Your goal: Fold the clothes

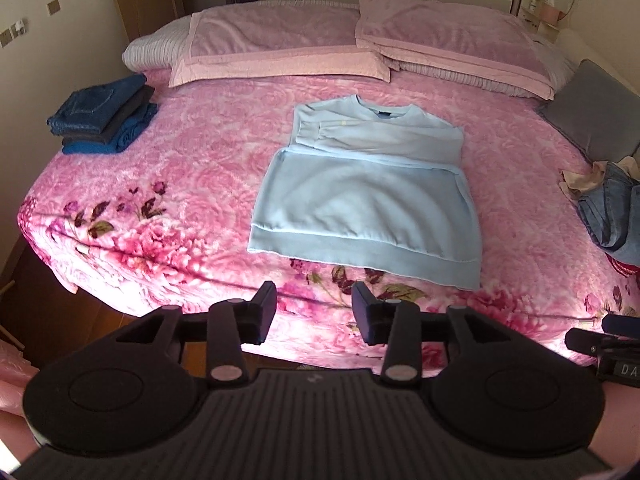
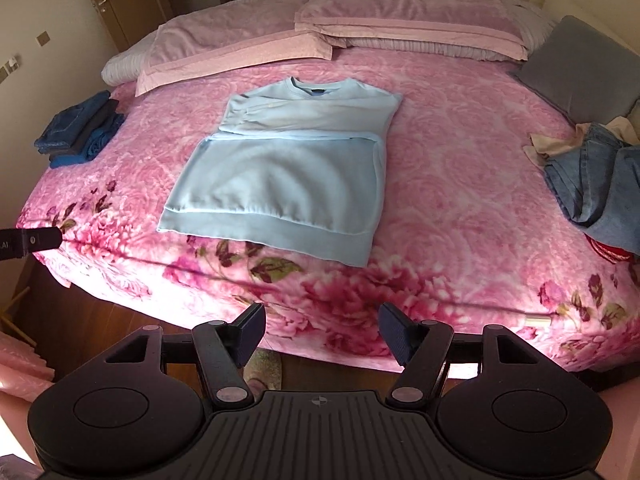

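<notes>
A light blue sweatshirt (image 1: 368,188) (image 2: 280,176) lies flat in the middle of the pink floral bed (image 1: 180,184) (image 2: 460,184), sleeves folded in, collar toward the pillows and hem toward the near edge. My left gripper (image 1: 314,312) hangs open above the bed's near edge, short of the hem, with nothing between its fingers. My right gripper (image 2: 322,332) is also open and empty, held off the near edge to the right of the sweatshirt. The tip of the right gripper shows at the right edge of the left wrist view.
A stack of folded dark blue clothes (image 1: 104,120) (image 2: 80,128) sits at the bed's far left. Unfolded jeans and a pale garment (image 1: 612,208) (image 2: 596,184) are heaped at the right edge. Pink pillows (image 1: 360,44) and a grey cushion (image 2: 580,68) line the head end. Wood floor lies below.
</notes>
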